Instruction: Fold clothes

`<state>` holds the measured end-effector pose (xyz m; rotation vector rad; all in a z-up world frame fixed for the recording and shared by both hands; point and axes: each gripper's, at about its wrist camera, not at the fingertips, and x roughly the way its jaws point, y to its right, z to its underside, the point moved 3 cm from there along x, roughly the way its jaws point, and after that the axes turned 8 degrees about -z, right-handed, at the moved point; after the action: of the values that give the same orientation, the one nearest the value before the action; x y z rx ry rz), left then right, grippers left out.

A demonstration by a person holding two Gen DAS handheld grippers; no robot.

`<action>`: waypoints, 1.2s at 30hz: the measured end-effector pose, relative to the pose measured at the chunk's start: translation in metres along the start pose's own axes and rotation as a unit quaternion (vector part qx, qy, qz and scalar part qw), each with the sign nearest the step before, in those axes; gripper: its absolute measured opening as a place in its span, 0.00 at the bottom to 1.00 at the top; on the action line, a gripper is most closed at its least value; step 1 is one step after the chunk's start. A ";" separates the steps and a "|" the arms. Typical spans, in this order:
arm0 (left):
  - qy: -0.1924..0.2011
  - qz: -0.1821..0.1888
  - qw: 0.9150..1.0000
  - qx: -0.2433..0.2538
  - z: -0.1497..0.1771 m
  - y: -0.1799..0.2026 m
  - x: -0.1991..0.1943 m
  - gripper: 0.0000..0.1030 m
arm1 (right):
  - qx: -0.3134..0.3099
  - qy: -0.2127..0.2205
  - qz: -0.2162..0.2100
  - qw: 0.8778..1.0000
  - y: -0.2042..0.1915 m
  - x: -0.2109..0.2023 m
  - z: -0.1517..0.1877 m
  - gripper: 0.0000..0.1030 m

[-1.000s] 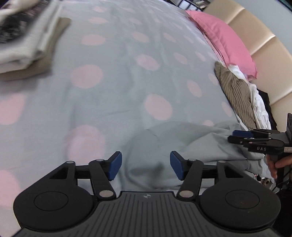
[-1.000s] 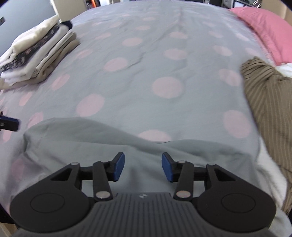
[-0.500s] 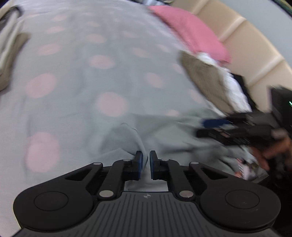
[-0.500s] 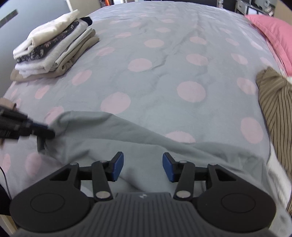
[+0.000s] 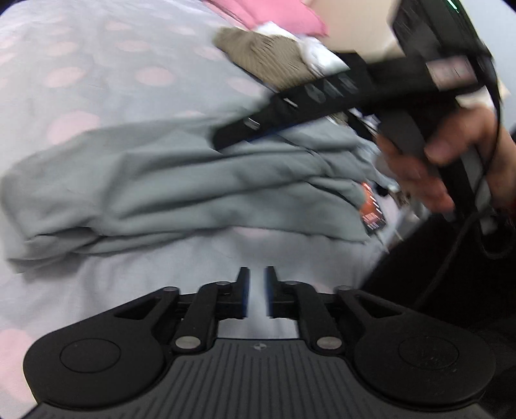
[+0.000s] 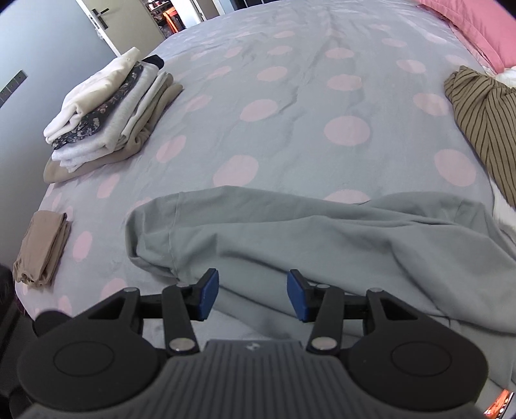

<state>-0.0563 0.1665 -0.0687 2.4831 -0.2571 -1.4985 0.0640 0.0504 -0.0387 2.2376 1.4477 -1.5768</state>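
Observation:
A grey garment [image 5: 161, 180] lies crumpled across the near part of the polka-dot bed; it also fills the lower half of the right wrist view [image 6: 322, 245]. My left gripper [image 5: 257, 290] hovers over bare sheet just short of the garment. Its jaws are opening, a narrow gap apart, with nothing between them. My right gripper [image 6: 253, 295] stands open above the garment's near edge, pads clear of the cloth. In the left wrist view the right gripper [image 5: 222, 141] reaches in from the right over the garment, held by a hand [image 5: 429, 161].
A stack of folded clothes [image 6: 109, 106] sits at the bed's far left, a small beige folded piece [image 6: 42, 248] nearer. A brown striped garment [image 6: 483, 122] and white cloth lie at the right below a pink pillow [image 6: 467, 22]. The bed's edge drops off at right [image 5: 403, 258].
The left gripper closed almost shut at the grey garment's fold, then drew back off it and parted slightly. The garment's left end now lies further right. The right gripper rose a little, still open.

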 end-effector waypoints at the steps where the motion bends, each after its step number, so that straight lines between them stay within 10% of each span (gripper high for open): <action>1: 0.010 -0.014 1.000 -0.012 -0.002 -0.008 -0.005 0.46 | -0.003 0.005 -0.002 1.000 -0.001 0.000 0.000 0.52; 4: 0.042 -0.056 0.996 -0.054 -0.010 -0.034 -0.024 0.57 | -0.016 0.028 0.036 0.999 -0.004 -0.002 -0.002 0.76; 12: 0.114 -0.136 0.968 -0.178 -0.033 -0.116 -0.054 0.71 | -0.026 0.018 0.041 0.999 0.000 0.013 -0.007 0.76; 19: 0.077 -0.159 0.961 -0.215 -0.041 -0.147 -0.026 0.71 | -0.073 0.026 0.055 0.995 -0.007 0.027 -0.009 0.77; 29: 0.053 -0.134 0.969 -0.200 -0.031 -0.135 -0.013 0.17 | -0.045 0.000 0.006 0.999 0.003 0.038 -0.010 0.80; 36: 0.060 -0.058 0.992 -0.094 -0.035 -0.062 -0.019 0.08 | 0.041 0.004 -0.008 0.999 0.015 0.026 -0.016 0.81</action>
<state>-0.0320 0.2342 -0.0544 2.4596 0.0493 -1.3395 0.0870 0.0672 -0.0577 2.2847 1.4322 -1.6626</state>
